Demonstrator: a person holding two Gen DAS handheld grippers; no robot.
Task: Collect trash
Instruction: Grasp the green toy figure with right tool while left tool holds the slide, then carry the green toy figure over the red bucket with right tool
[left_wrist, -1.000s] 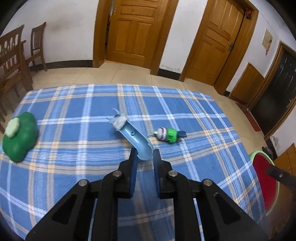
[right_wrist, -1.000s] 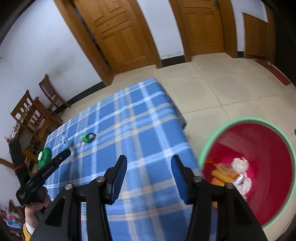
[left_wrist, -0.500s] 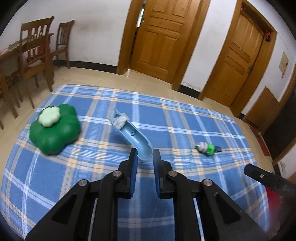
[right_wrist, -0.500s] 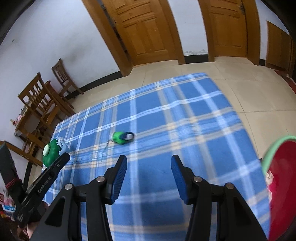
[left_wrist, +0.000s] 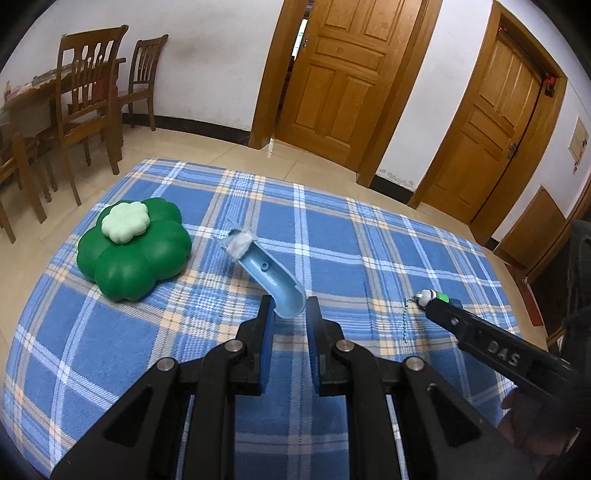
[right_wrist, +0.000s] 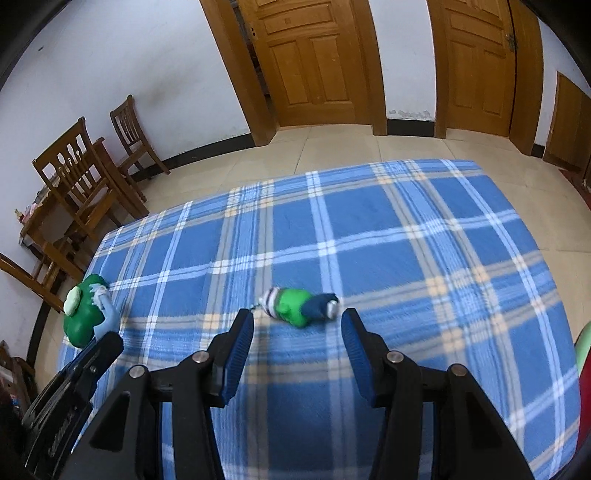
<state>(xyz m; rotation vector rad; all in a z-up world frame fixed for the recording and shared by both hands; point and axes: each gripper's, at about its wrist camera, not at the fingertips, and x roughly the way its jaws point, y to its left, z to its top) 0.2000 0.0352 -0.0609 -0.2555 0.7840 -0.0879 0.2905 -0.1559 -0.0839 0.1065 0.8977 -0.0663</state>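
We pinch a blue scoop (left_wrist: 275, 275) in the left gripper (left_wrist: 289, 314). Right gripper (right_wrist: 297, 328), jaws spread, hovers near the green toy (right_wrist: 300, 303) mid-worktop (right_wrist: 406, 221), edges well clear. "DAS" marks its arm.

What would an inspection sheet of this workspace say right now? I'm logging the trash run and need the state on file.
Surface: table under a blue plaid cloth, flat.
Job's things: light blue curved plastic piece with white fluff at its far end, held up off the cloth; small green and navy figure with a short chain, lying on its side; red bin with green rim at the table's right edge, contents not in view.
Clutter: green clover-shaped container, pale lid on top.
Grippers: left gripper shut on the blue piece's near end; right gripper open, just short of the figure.
Cables: nothing seen.
Surroundings: tiled floor, wooden doors, wooden chairs by a table.
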